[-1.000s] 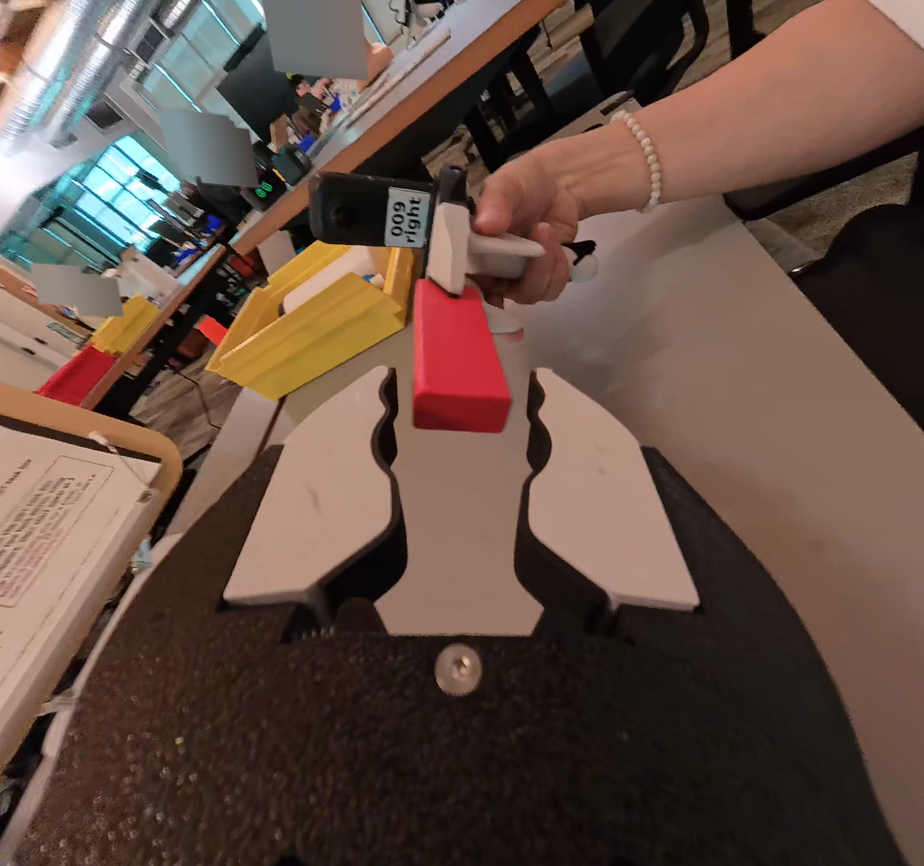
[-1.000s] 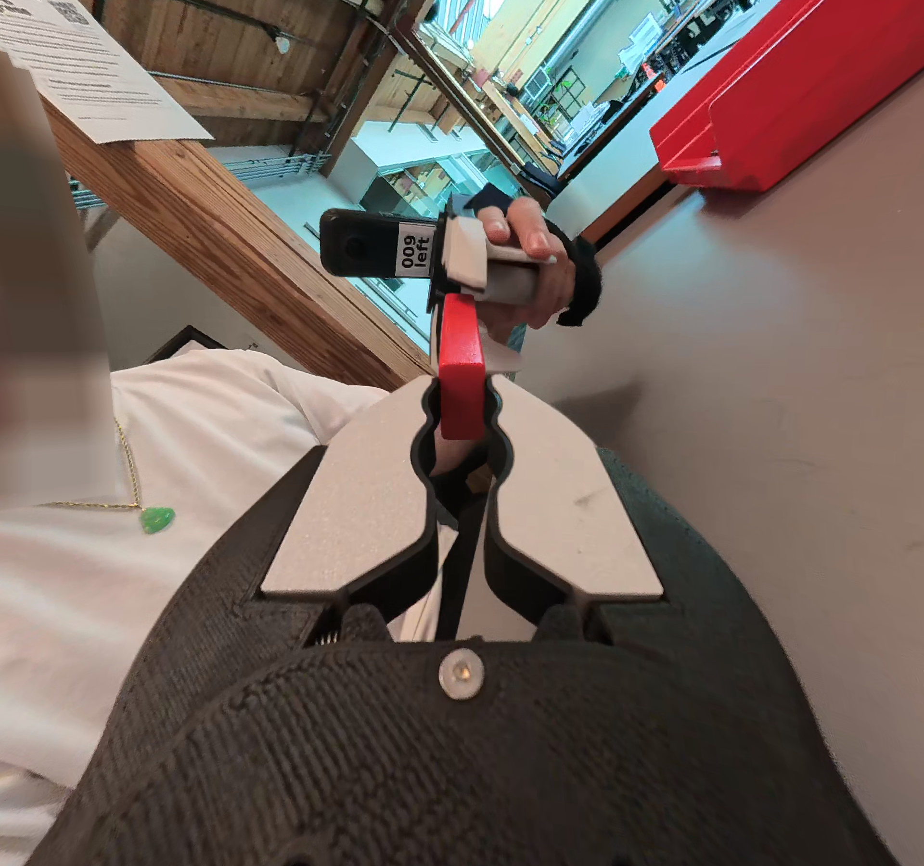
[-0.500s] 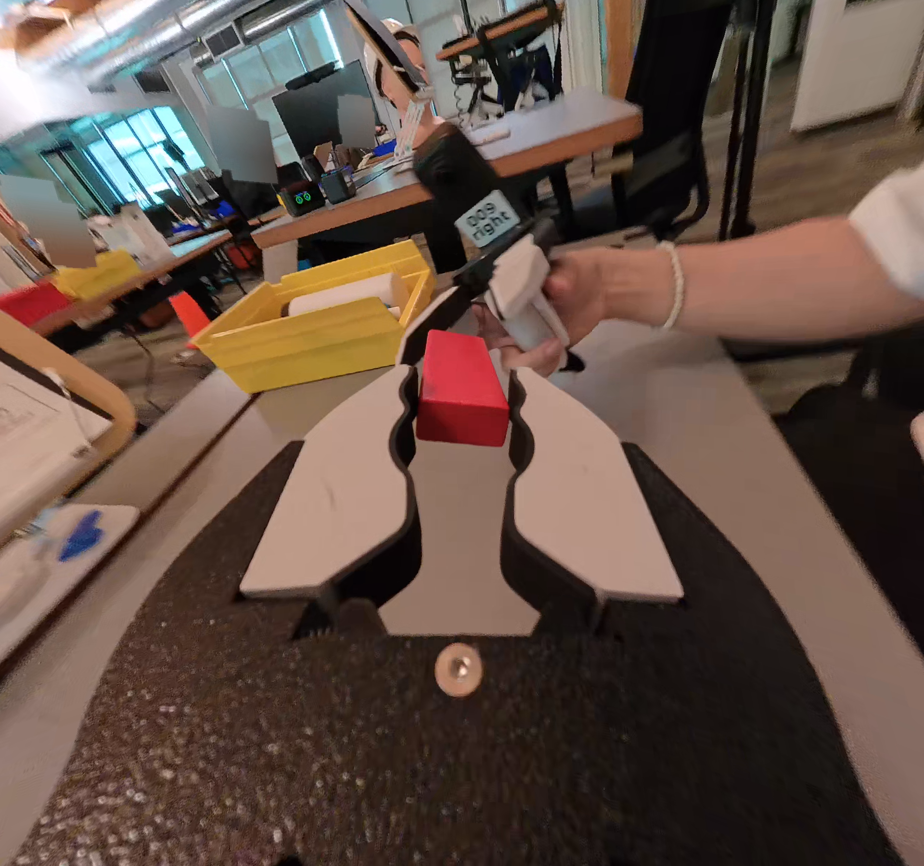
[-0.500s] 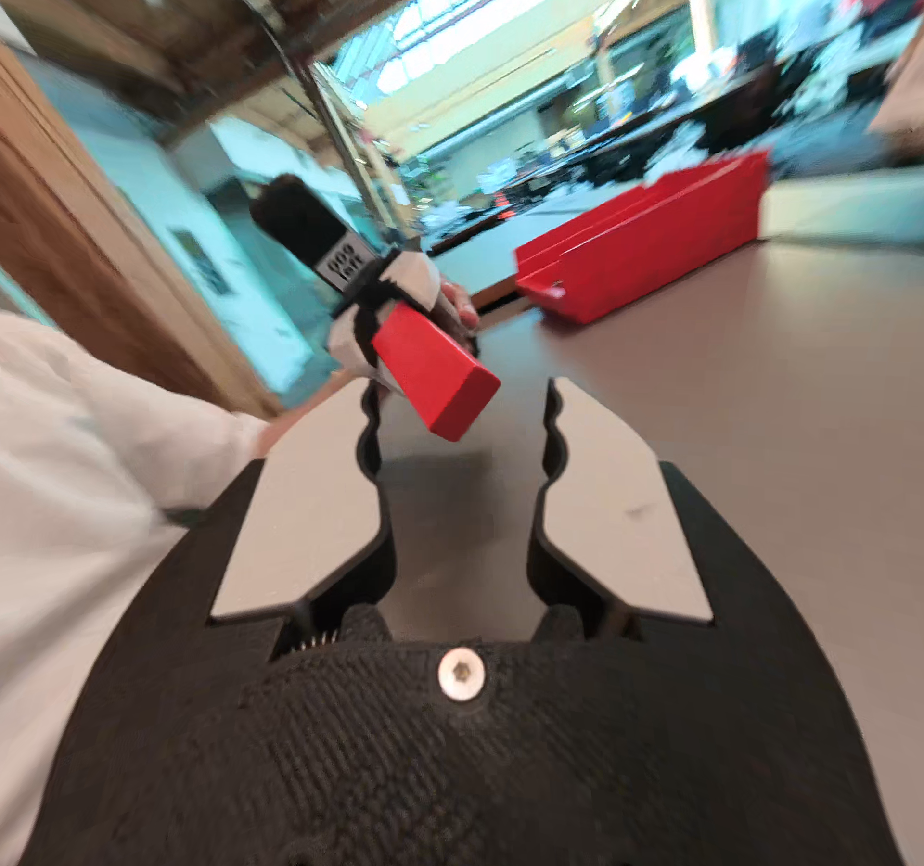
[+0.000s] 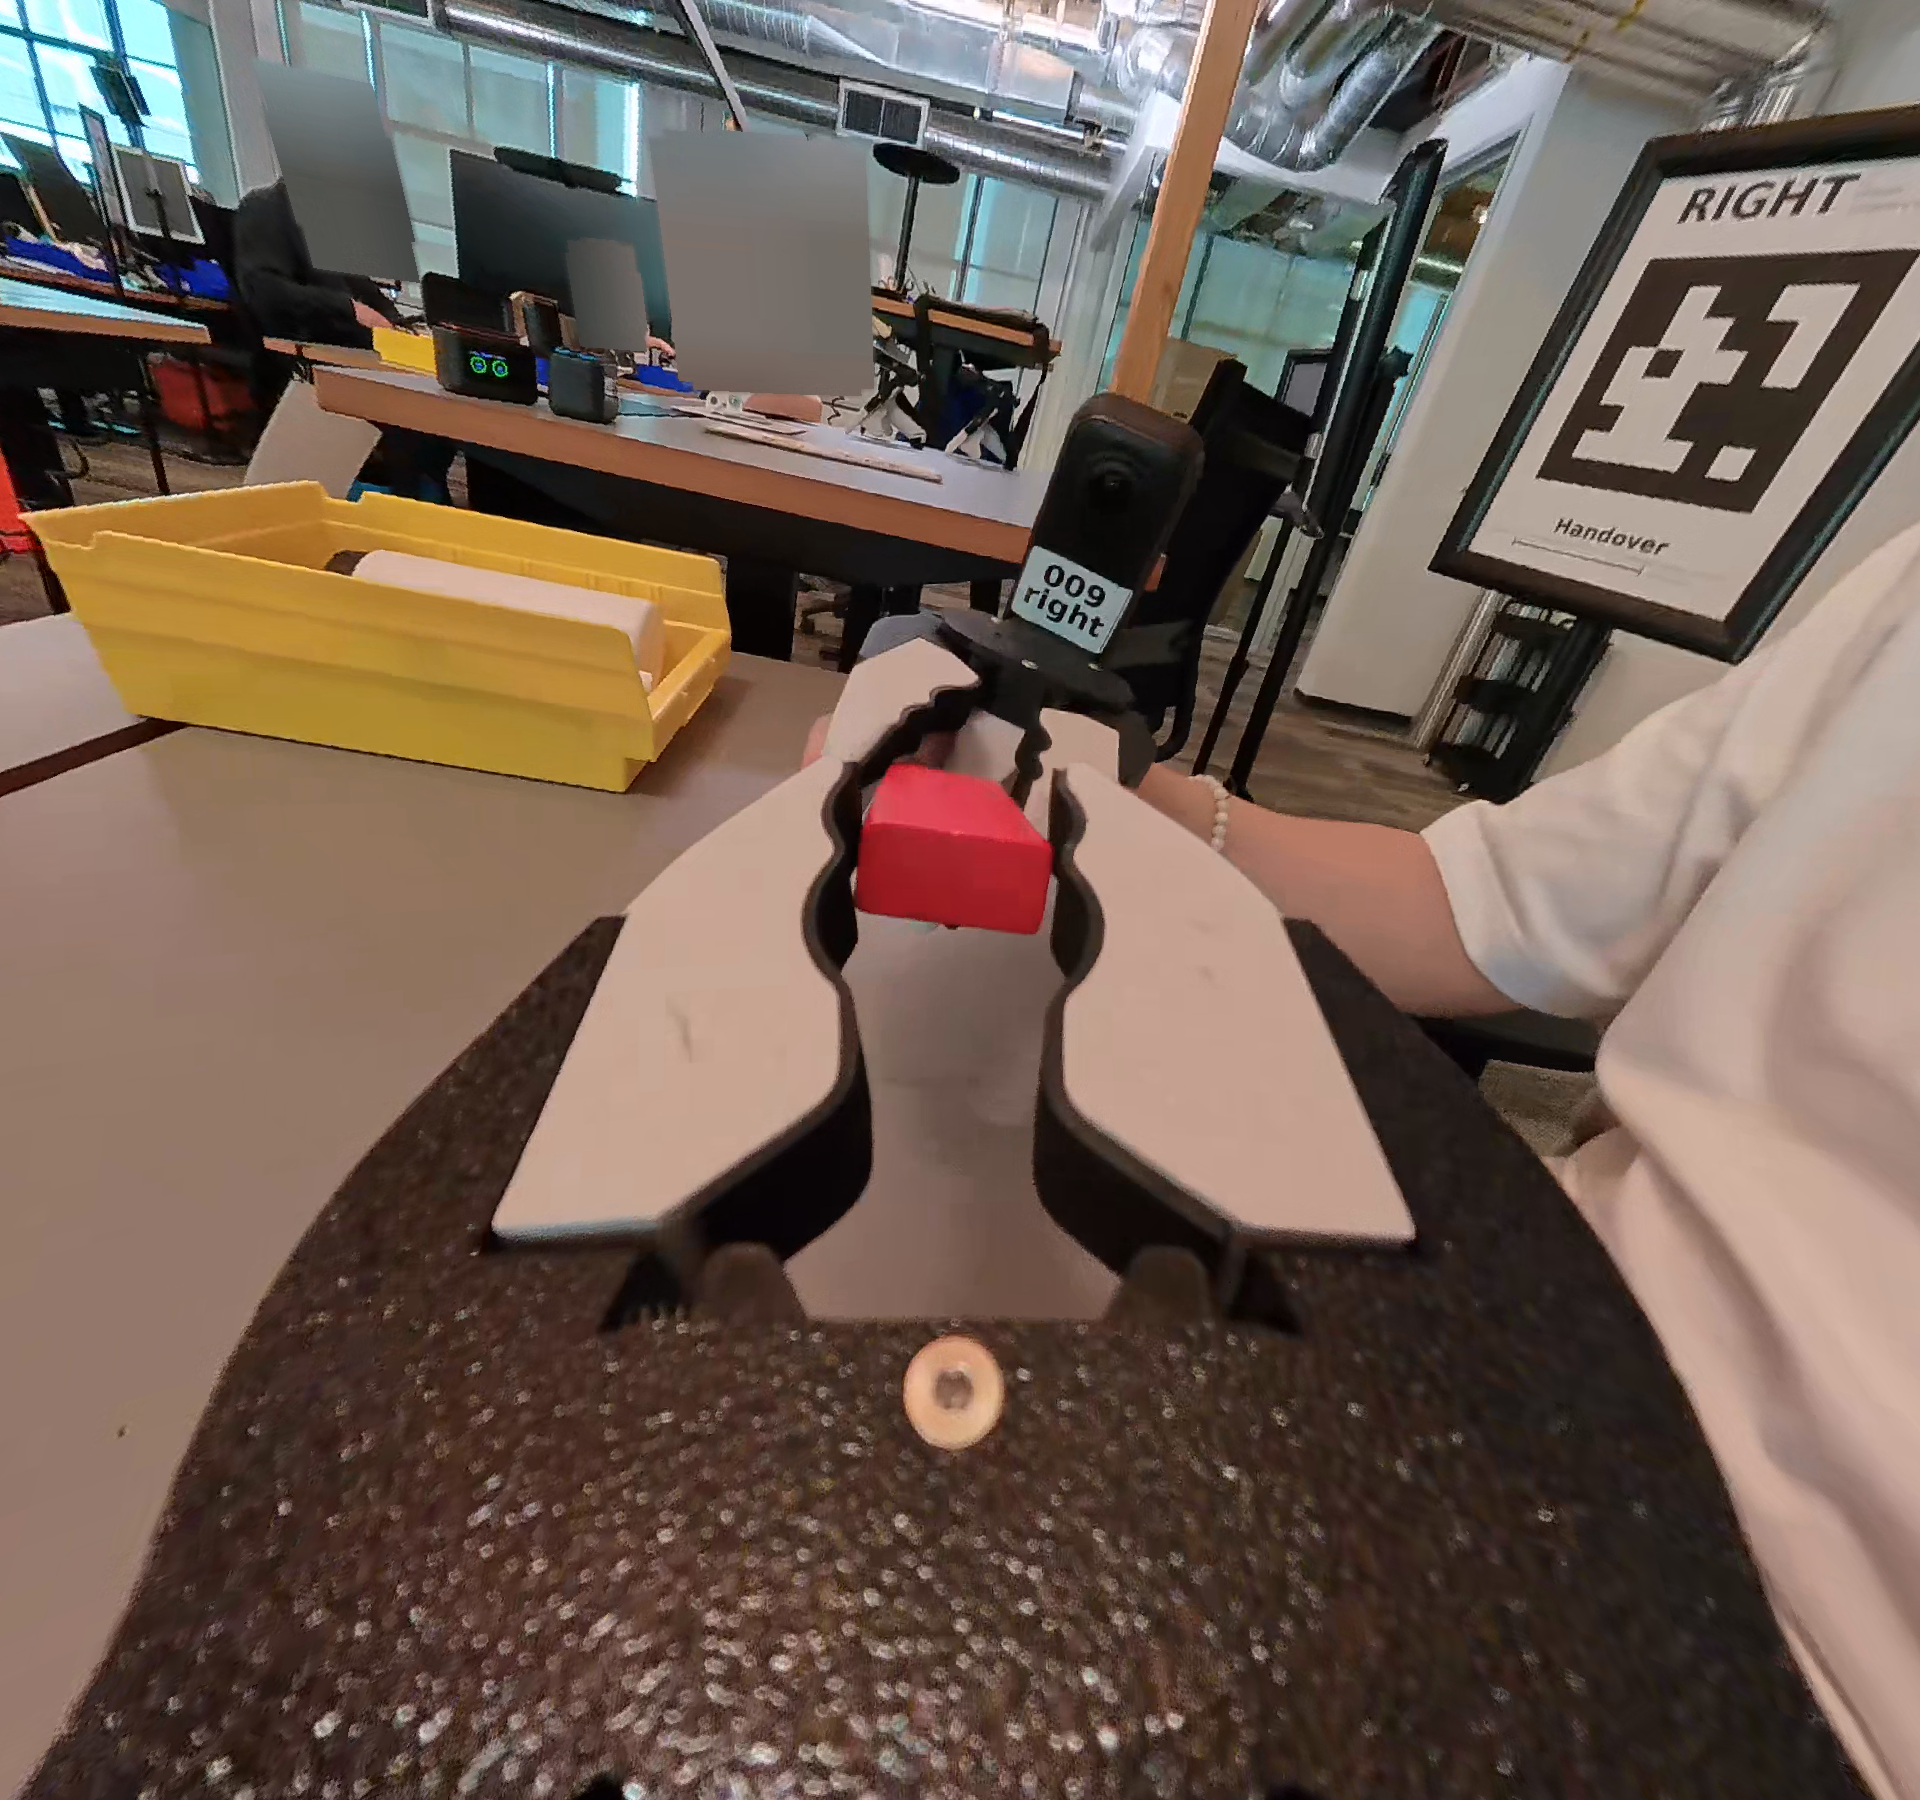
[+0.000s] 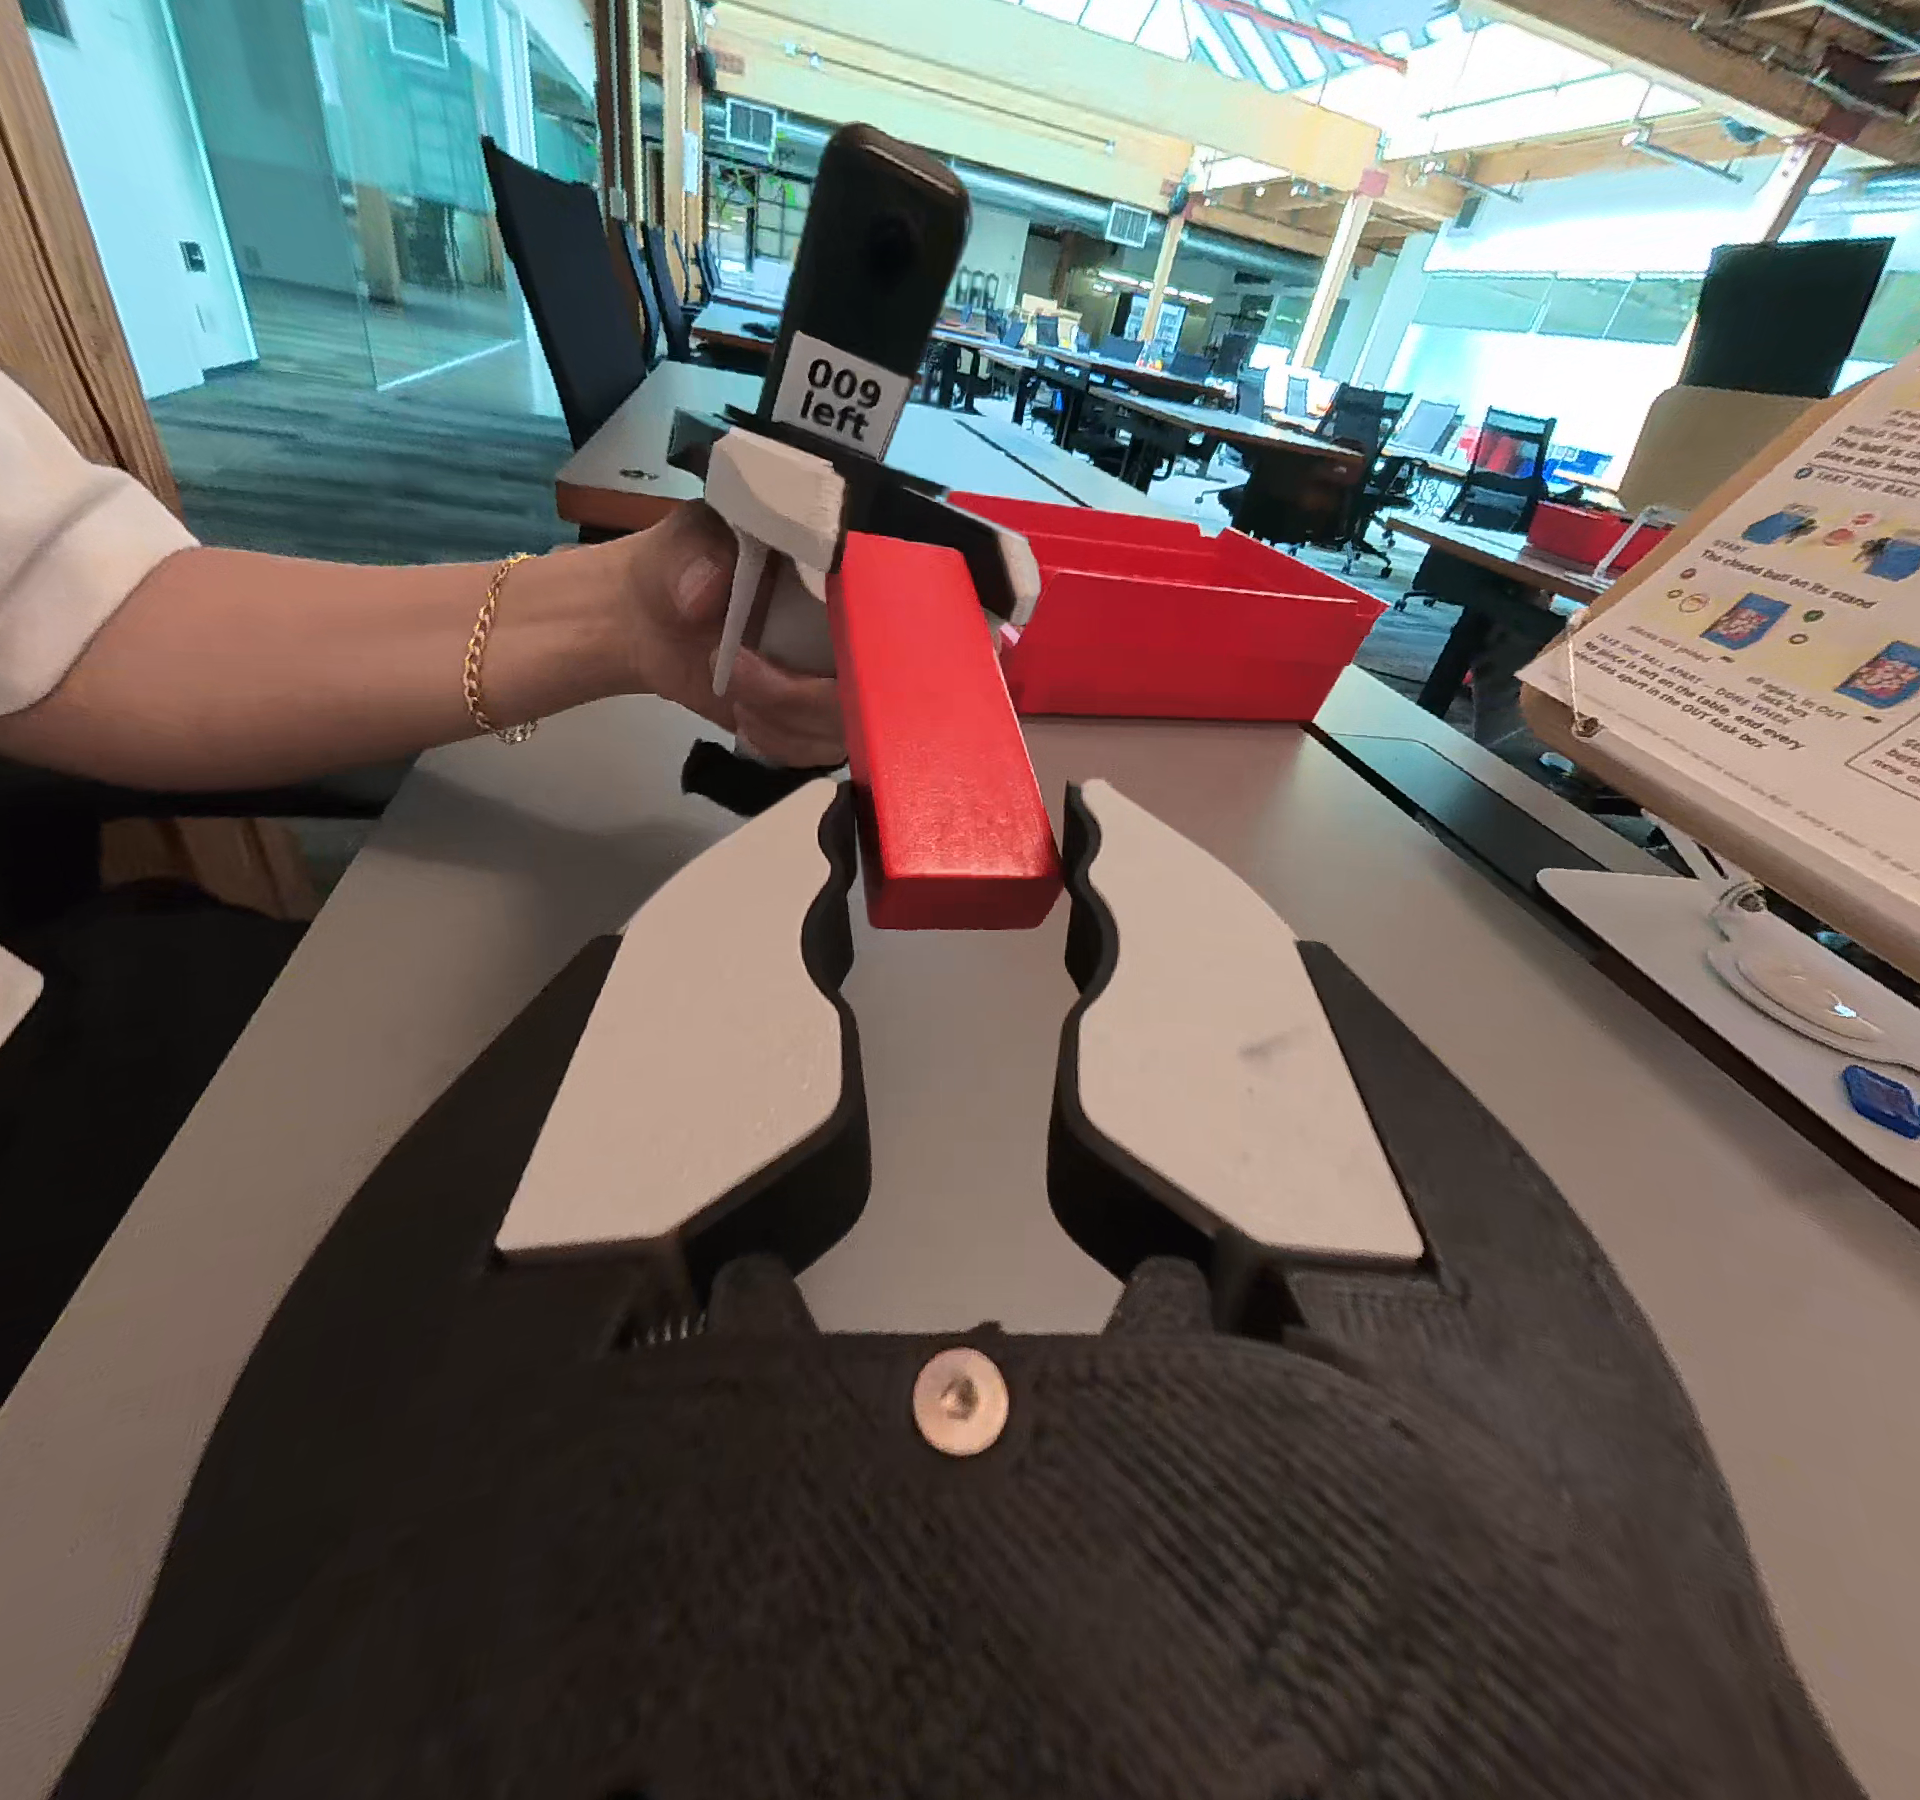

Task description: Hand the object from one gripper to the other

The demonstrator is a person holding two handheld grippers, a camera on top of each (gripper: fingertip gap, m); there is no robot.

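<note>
- The grey table [image 5: 260,971] lay under both grippers and reached far to the left of the left one.
- A yellow bin [image 5: 364,670] stood on it, ahead and to the left of the left gripper. A white roll [image 5: 520,597] lay inside the bin.
- A red bin [image 6: 1174,628] stood ahead of the right gripper, a little to its right and behind the other gripper.
- A board with a printed sheet [image 6: 1745,628] leaned on a stand at the right of the right gripper.
- The left gripper [image 5: 954,784] pointed forward over the table, nearly level. Its two fingers were closed on the near end of the block, one on each side.
- The right gripper [image 6: 961,794] faced it, tip towards tip. Its fingers lay against both sides of the other end of the block, so they gripped it too.
- The left hand [image 6: 717,628] was wrapped around the handle of its gripper. It came in from the left of the right wrist view with a straight wrist.
- The right forearm [image 5: 1330,877] reached in from the right of the left wrist view. The hand itself was mostly hidden behind the fingers.
- The red block [image 5: 951,851] hung in the air between the two grippers, above the table. It sloped down from the left gripper to the right one.
- A gold chain [image 6: 488,649] was on the left wrist and a band of white beads [image 5: 1216,810] on the right wrist.
</note>
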